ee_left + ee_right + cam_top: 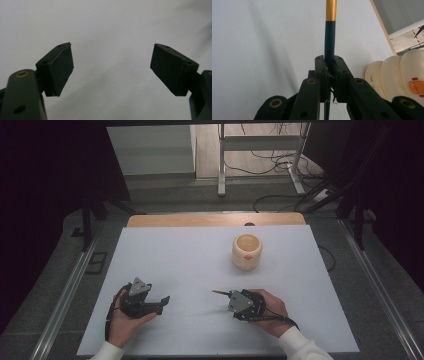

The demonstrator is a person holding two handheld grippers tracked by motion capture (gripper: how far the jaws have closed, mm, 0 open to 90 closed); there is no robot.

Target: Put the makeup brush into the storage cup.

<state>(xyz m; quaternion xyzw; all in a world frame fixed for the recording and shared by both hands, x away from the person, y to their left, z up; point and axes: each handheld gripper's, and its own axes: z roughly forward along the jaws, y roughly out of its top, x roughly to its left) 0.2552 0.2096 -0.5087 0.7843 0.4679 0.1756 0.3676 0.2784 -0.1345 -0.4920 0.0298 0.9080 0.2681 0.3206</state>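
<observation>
- Nearest: right gripper [226, 295], in the person's right hand [270, 312], jaws clamped on a pencil [330, 40] – dark green shaft w/ gold band, tip pointing left over the table in high view.
- Left gripper [164, 299] in the left hand [122, 322], jaws wide apart, nothing between them; left gripper view has just the white table [105, 22] past the pads.
- Mid: white table bare betw. grippers and cup.
- Farther: cream ribbed cup [247, 251] w/ small orange mark, upright, right of centre, well apart from the pencil.
- Progress, my read: pencil picked up = done; likely left = carry to cup, drop in. Cup looks empty, can't be sure.
- Count: 1 pencil, 1 cup, 2 grippers.
</observation>
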